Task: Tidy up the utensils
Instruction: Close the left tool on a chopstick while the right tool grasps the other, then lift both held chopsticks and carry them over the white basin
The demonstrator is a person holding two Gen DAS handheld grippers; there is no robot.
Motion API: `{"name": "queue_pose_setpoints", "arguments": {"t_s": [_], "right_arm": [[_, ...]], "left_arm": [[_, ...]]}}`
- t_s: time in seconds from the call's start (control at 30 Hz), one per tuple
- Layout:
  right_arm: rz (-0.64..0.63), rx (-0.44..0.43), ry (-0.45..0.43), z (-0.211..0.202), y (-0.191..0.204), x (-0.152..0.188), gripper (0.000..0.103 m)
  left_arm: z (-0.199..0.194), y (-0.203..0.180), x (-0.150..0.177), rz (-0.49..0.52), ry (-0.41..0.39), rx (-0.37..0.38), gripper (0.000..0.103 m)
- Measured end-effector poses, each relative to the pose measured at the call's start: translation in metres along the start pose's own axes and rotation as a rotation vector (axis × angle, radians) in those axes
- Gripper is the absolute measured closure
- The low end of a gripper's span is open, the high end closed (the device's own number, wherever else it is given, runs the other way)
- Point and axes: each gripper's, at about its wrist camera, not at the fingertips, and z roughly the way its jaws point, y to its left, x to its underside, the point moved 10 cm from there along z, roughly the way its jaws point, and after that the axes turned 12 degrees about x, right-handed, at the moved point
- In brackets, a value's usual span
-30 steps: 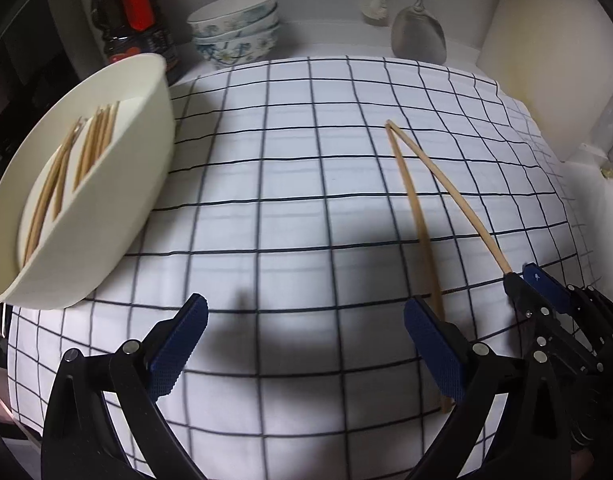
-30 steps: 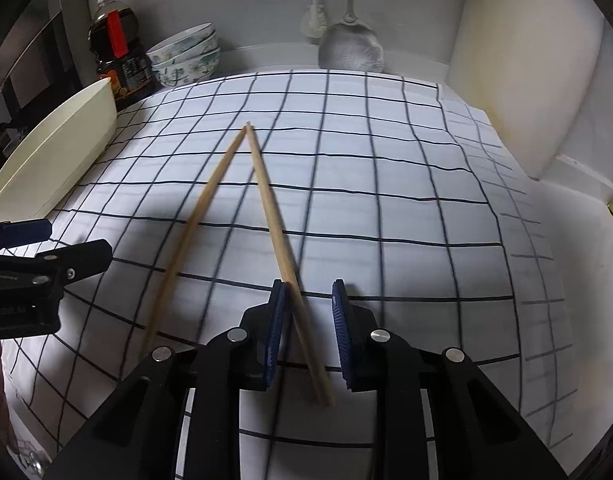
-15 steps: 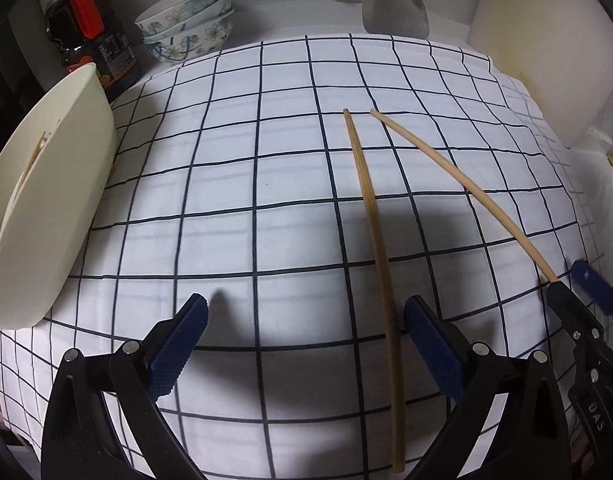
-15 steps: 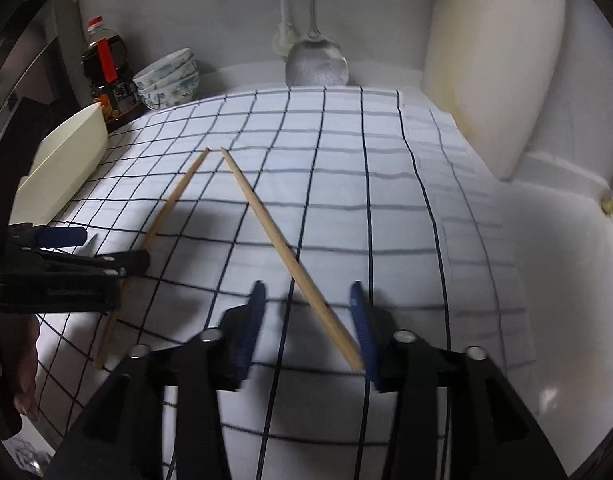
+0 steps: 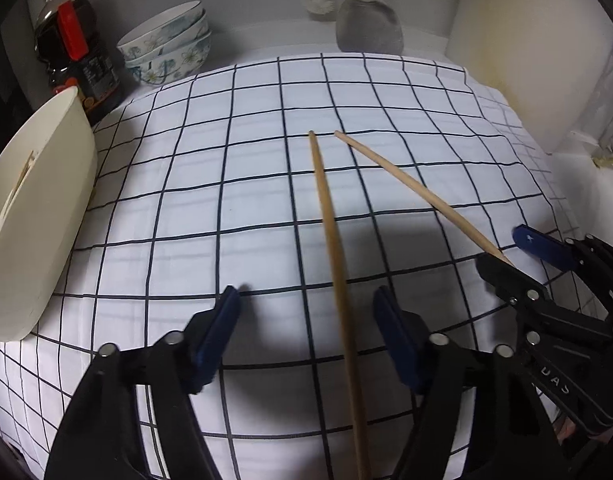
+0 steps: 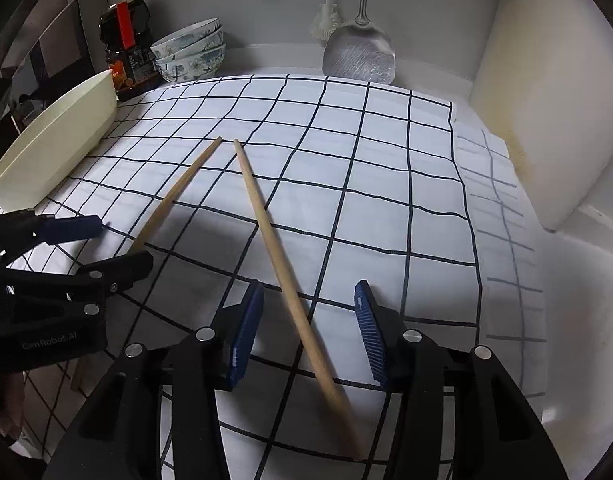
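two chopsticks [image 5: 334,264] on checked cloth [image 5: 226,200], tips converging away

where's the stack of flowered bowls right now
The stacked bowls sit at the far left back of the counter, just beyond the checked cloth, beside the dark sauce bottle.

Home kitchen counter: stacked bowls [image 6: 190,54], sauce bottle [image 6: 124,40] (hanging spatula [image 6: 358,56] too).

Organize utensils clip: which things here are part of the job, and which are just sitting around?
In the job: left chopstick, right chopstick, cream tray with chopsticks already inside, left gripper, right gripper.

Lying about: soy sauce bottle, stacked bowls, metal spatula, checked cloth.
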Motion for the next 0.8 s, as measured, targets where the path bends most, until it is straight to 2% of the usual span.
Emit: {"name": "queue_pose_setpoints", "arguments": {"t_s": [0.07, 0.1, 0.17, 0.23, 0.3, 0.33, 0.37, 0.47, 0.57, 0.8], "right_arm": [[-0.003, 0.000, 0.004, -0.001, 0.001, 0.000, 0.062], [-0.006, -0.006, 0.002, -0.001, 0.003, -0.001, 0.066], [-0.025, -0.007, -0.008, -0.003, 0.009, -0.001, 0.087], [-0.036, 0.003, -0.013, -0.004, 0.014, -0.001, 0.092], [-0.017, 0.001, -0.013, -0.005, 0.014, -0.002, 0.094], [-0.006, 0.001, -0.012, -0.005, 0.013, -0.001, 0.096], [0.010, 0.002, -0.012, -0.006, 0.013, -0.001, 0.097], [0.051, 0.000, -0.007, -0.010, 0.012, 0.004, 0.097], [0.100, -0.015, 0.005, -0.016, 0.009, 0.009, 0.097], [0.165, -0.064, -0.019, -0.052, 0.007, 0.005, 0.097]], "left_arm": [[-0.001, -0.003, 0.000, 0.008, -0.005, 0.006, 0.051], [-0.001, -0.004, 0.001, 0.012, -0.007, 0.008, 0.052], [-0.001, -0.006, 0.001, 0.017, -0.009, 0.009, 0.055], [-0.001, -0.006, 0.000, 0.017, -0.010, 0.012, 0.059], [-0.001, -0.008, -0.001, 0.025, -0.017, 0.015, 0.073], [-0.001, -0.009, -0.001, 0.031, -0.017, 0.020, 0.086], [-0.001, -0.012, -0.001, 0.037, -0.015, 0.028, 0.094], [-0.001, -0.014, 0.001, 0.057, -0.008, 0.021, 0.095], [-0.005, -0.009, 0.005, 0.027, 0.009, 0.032, 0.096], [-0.051, -0.004, 0.005, -0.001, -0.016, 0.069, 0.096]]}}
